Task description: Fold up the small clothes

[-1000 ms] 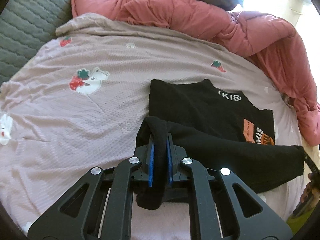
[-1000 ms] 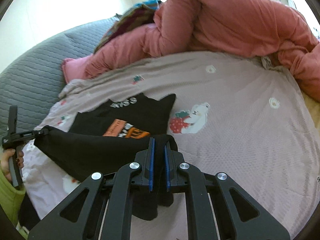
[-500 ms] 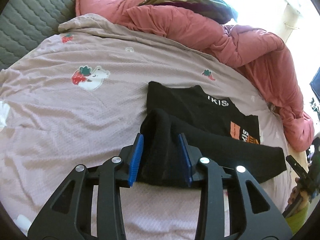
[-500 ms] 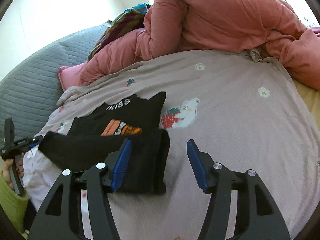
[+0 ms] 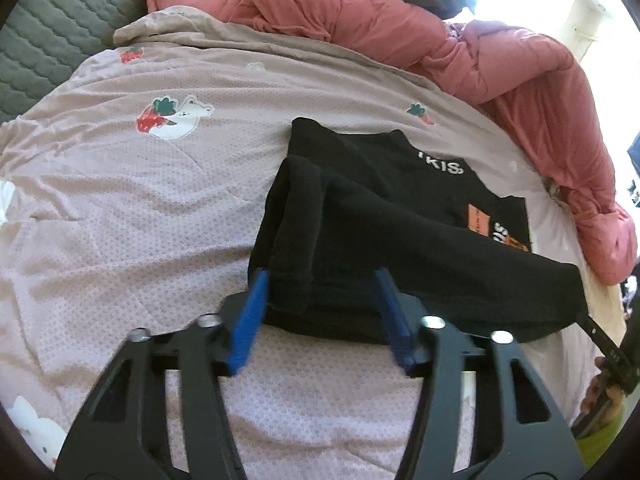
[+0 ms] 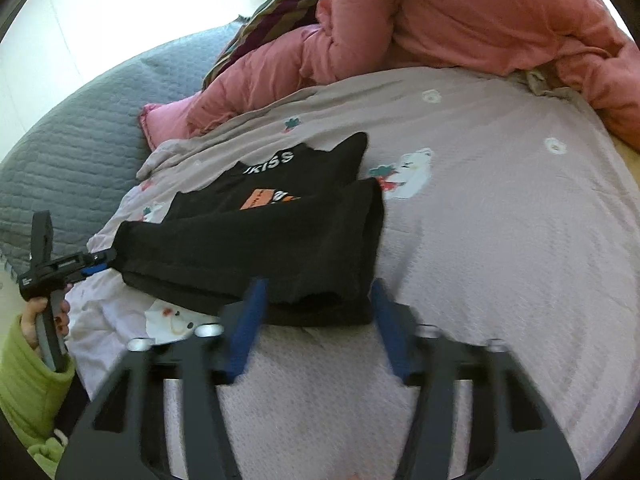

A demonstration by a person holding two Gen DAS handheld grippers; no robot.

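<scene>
A black T-shirt (image 5: pixel 380 216) with white lettering and an orange print lies on the pink bed sheet (image 5: pixel 140 208), its lower part folded up over the print. My left gripper (image 5: pixel 320 280) stands at the fold's near left corner, jaws apart and closing. The cloth edge lies between the blue pads (image 5: pixel 244 320), which do not press it. In the right wrist view the same shirt (image 6: pixel 260 248) has its near right corner between the tips of my right gripper (image 6: pixel 318 292). Those jaws are apart and closing, with no grip on the cloth.
A bulky pink duvet (image 5: pixel 440 40) is heaped along the far side of the bed. Grey quilted bedding (image 6: pixel 72 152) lies to the left. A hand in a green sleeve (image 6: pixel 28 380) holds the left gripper. A white printed cloth (image 6: pixel 168 316) peeks out under the shirt's near edge.
Both grippers were shut on the shirt's hem and have let it go. The folded part now rests on the shirt. The right jaws, wide half a second ago, have narrowed.
</scene>
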